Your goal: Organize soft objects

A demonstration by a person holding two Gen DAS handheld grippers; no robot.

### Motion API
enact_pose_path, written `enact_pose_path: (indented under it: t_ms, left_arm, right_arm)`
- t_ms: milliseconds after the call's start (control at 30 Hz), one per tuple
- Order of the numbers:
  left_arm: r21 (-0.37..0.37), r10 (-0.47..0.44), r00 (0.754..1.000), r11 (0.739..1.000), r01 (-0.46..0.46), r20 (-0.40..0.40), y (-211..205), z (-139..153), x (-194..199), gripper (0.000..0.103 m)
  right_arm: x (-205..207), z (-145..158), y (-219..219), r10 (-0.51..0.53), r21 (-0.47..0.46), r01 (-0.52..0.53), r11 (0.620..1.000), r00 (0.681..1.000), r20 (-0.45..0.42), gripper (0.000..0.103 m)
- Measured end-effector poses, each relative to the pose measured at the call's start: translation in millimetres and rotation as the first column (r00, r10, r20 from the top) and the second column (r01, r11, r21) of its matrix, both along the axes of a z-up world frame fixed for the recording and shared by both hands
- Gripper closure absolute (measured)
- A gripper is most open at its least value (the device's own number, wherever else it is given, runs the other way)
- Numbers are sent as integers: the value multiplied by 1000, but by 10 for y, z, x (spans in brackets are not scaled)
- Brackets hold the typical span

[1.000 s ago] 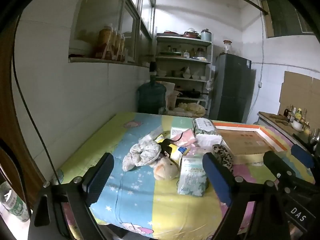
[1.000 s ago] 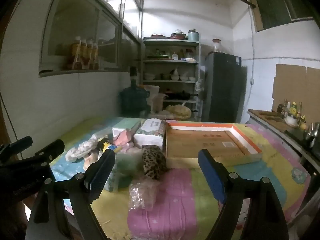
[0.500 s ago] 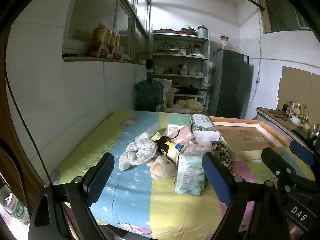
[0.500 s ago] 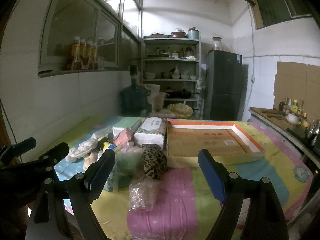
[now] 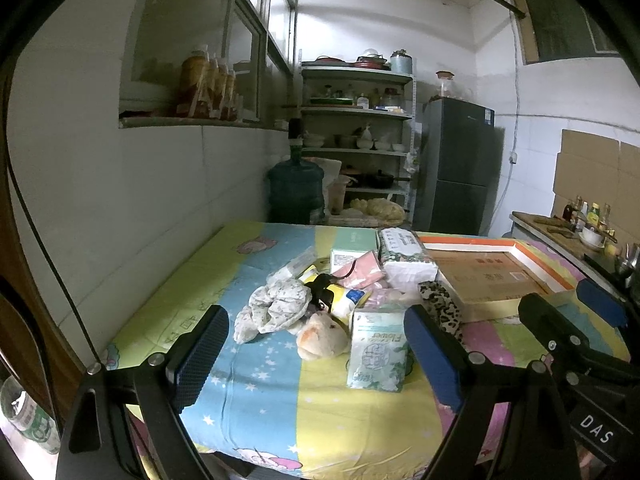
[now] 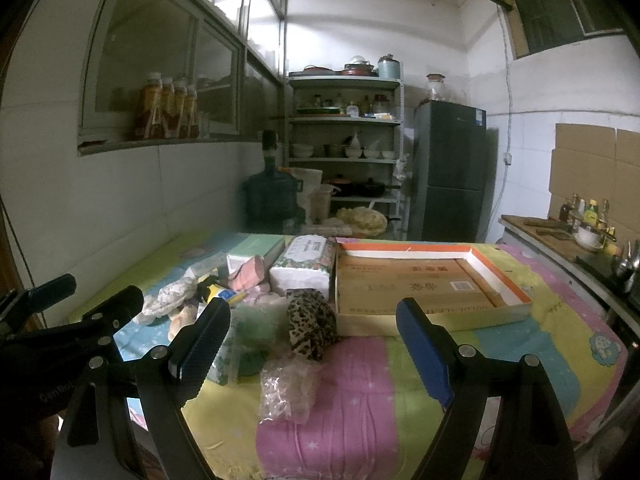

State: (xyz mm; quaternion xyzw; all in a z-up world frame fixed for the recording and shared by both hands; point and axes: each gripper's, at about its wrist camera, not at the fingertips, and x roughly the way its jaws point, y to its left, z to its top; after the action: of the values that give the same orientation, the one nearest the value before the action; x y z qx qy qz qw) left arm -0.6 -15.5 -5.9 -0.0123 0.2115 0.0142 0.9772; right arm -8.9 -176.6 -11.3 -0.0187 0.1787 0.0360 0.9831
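A heap of soft things lies mid-table on a striped cartoon cloth: a pale floral rag [image 5: 276,306], a beige plush toy [image 5: 320,336], a green tissue pack [image 5: 376,354], a leopard-print cloth [image 5: 440,304] [image 6: 310,320], a pink cloth [image 5: 360,270] and a floral tissue pack [image 5: 404,254] [image 6: 306,260]. A crinkled clear bag [image 6: 286,390] lies nearest in the right wrist view. A shallow orange-rimmed cardboard box [image 6: 508,280] [image 5: 532,258] sits to the right. My left gripper [image 5: 316,356] hangs open before the pile. My right gripper [image 6: 316,352] is open too, holding nothing.
A tiled wall runs along the table's left side. Behind the table stand a water jug [image 5: 296,192], a shelf of dishes [image 5: 356,148] and a dark fridge [image 5: 458,168]. A counter with bottles [image 6: 580,224] lies far right.
Both grippers have drifted slightly, the left view tilting up a little. Nothing on the table has moved, and both stay open.
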Motion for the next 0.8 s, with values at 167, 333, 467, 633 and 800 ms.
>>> enact_pose_path:
  t_ms: [167,333,467,633,800]
  left_arm:
    - [1,-3,1000,1000,3,-1,-7,9,3,13]
    - [2,-2,1000,1000,2,1,-19,10,3,13]
    - [2,-1,1000,1000,1,0,-24,10,1,13]
    - [2,-1,1000,1000,1,0,-26,8,1,13]
    - [2,0,1000,1000,0,0,-32,9,-1,13]
  right_arm:
    - [-2,4,-2,0,0,0,1000,1000,0,17]
    - [1,4,-1,0,1,0,1000,1000,-1,17]
    - [7,2,14,0,1,0,1000,1000,1,17]
    - [3,3,6,0,2,0,1000,1000,-1,17]
    - [-1,4,0,-1,4,1,1000,1000,0,17]
